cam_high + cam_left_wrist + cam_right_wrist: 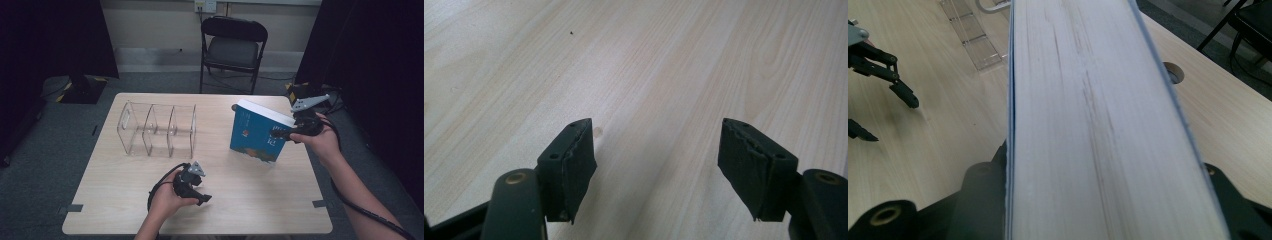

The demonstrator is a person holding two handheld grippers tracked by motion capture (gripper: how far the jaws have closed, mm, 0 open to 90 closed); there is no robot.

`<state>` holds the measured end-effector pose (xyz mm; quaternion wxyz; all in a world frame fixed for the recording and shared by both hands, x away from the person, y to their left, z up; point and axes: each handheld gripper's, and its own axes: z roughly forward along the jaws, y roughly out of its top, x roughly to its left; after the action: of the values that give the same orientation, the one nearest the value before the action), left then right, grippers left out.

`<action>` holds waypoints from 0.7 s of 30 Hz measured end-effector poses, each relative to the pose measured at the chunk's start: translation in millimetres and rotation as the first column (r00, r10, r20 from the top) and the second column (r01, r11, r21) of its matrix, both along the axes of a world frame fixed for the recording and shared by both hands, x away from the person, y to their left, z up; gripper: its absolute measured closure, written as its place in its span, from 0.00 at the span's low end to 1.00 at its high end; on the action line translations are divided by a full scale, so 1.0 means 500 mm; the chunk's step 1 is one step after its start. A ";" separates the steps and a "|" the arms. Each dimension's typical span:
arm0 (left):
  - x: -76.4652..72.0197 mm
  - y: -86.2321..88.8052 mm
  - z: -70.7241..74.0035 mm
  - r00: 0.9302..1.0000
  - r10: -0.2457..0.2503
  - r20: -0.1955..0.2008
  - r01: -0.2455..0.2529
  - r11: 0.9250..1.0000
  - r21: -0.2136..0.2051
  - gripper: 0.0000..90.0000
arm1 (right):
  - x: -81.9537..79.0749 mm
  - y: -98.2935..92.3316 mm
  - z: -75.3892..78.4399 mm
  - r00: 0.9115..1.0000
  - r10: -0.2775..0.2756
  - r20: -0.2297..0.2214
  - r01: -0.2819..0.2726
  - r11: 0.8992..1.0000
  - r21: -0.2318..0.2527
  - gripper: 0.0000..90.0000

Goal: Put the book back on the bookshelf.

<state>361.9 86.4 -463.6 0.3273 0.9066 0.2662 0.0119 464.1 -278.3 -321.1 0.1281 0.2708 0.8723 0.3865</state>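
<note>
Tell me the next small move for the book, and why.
Probably carry the blue book leftward toward the clear divider rack. The right gripper clamps it by its page edge, tilted on the table; the rack's slots stand empty, and the left gripper rests open, apart.

A clear acrylic divider rack (pixel 157 130) stands on the wooden counter (pixel 250 200), beyond the left hand-held gripper (pixel 197 192). A black folding chair (pixel 232 47) sits farther back.

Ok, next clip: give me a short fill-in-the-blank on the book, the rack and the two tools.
1. The right tool grips a ____ book.
2. The left tool has its jaws ____, nothing between them.
3. The clear rack on the table holds ____ books.
4. Behind the table stands a black ____.

Missing: blue; open; no; chair
</note>
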 end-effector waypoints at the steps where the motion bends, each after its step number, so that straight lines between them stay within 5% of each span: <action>1: 0.000 0.000 0.000 1.000 -0.001 -0.004 0.001 1.000 0.000 0.34 | 0.001 0.001 0.001 1.000 0.000 0.001 0.000 1.000 -0.004 0.56; 14: -0.001 -0.003 -0.002 1.000 -0.005 -0.003 0.005 1.000 -0.002 0.34 | 0.010 0.014 0.006 1.000 -0.002 -0.022 0.001 0.999 -0.047 0.55; 21: -0.002 -0.003 -0.004 1.000 0.001 -0.005 -0.001 1.000 -0.010 0.34 | 0.016 0.018 0.001 0.999 -0.001 -0.043 0.001 1.000 -0.021 0.55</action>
<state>360.8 85.0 -465.6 0.3312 0.9049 0.2673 0.0083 472.3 -269.2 -320.8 0.1123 0.2782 0.8786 0.3715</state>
